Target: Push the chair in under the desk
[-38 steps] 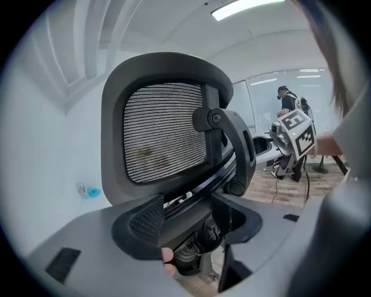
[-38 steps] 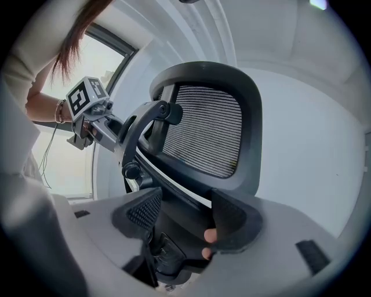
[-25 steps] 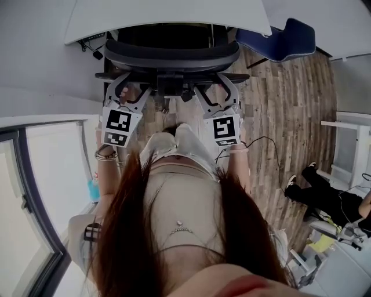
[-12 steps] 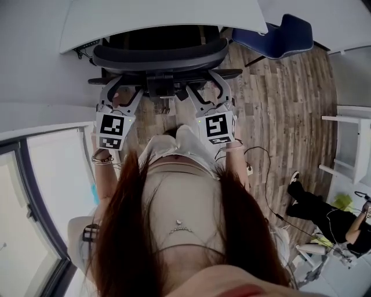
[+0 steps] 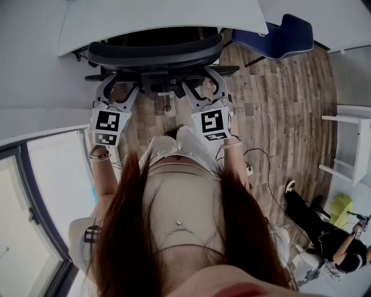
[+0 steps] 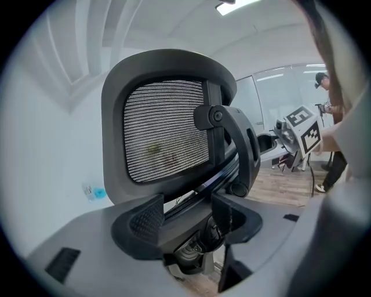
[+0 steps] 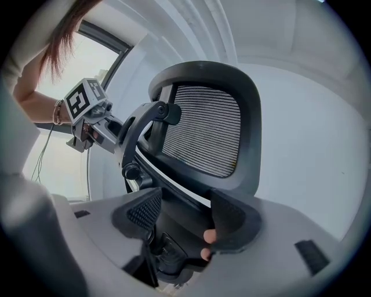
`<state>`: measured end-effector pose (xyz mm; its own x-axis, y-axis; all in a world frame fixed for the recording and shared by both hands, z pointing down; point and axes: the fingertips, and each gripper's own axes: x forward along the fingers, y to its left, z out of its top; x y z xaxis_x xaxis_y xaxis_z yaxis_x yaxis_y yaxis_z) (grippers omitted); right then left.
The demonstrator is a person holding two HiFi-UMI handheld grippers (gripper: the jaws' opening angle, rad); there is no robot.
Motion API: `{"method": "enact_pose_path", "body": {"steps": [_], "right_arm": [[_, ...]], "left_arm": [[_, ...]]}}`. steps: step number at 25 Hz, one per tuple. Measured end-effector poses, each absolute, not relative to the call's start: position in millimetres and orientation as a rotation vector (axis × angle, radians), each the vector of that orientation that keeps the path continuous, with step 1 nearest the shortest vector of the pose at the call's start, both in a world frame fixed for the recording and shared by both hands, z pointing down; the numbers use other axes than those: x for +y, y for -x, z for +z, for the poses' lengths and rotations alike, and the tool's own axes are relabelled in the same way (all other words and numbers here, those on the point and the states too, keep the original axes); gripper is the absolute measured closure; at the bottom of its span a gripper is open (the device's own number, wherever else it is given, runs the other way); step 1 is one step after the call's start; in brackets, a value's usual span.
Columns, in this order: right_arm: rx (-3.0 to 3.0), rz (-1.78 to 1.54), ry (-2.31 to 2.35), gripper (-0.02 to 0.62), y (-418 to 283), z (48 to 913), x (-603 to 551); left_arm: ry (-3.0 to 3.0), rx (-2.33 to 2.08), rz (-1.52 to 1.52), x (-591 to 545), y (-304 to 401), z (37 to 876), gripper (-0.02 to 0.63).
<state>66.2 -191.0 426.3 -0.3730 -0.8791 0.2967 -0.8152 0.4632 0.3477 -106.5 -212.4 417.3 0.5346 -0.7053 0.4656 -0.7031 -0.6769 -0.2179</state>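
Observation:
A black mesh-back office chair (image 5: 155,53) stands at the white desk (image 5: 162,17), its seat largely hidden beneath the desktop. My left gripper (image 5: 120,87) and right gripper (image 5: 203,85) both stand open against the lower back frame, one on each side of the central support. In the left gripper view the mesh backrest (image 6: 165,139) rises just ahead of the left gripper (image 6: 185,219), whose jaws straddle the frame bar. The right gripper view has the same backrest (image 7: 203,130) above the right gripper (image 7: 182,216), also astride the frame.
A blue chair (image 5: 278,35) sits at the desk's right end. A white table (image 5: 353,145) and a seated person (image 5: 327,241) are at the right. A cable (image 5: 255,159) trails over the wood floor. A glass partition (image 5: 35,197) runs along the left.
The chair has rolled farther under the desk, and both grippers have followed it forward, staying against its back frame.

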Motion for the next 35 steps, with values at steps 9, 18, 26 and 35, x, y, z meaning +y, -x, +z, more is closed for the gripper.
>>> {"method": "enact_pose_path", "body": {"steps": [9, 18, 26, 35], "right_arm": [[-2.283, -0.206, -1.42, 0.324, -68.2, 422.9, -212.4], [-2.295, -0.217, -1.419, 0.324, -65.1, 422.2, -222.5], [-2.286, -0.187, -1.411, 0.324, -59.2, 423.9, -268.1], [-2.292, -0.186, -1.412, 0.324, -57.5, 418.4, -282.5]], "left_arm": [[2.736, 1.281, -0.823, -231.0, 104.0, 414.5, 0.359], [2.727, 1.292, -0.777, -243.4, 106.7, 414.7, 0.359], [2.738, 1.286, -0.799, -287.4, 112.3, 417.0, 0.359], [2.731, 1.3, -0.803, -302.4, 114.2, 410.7, 0.359]]}}
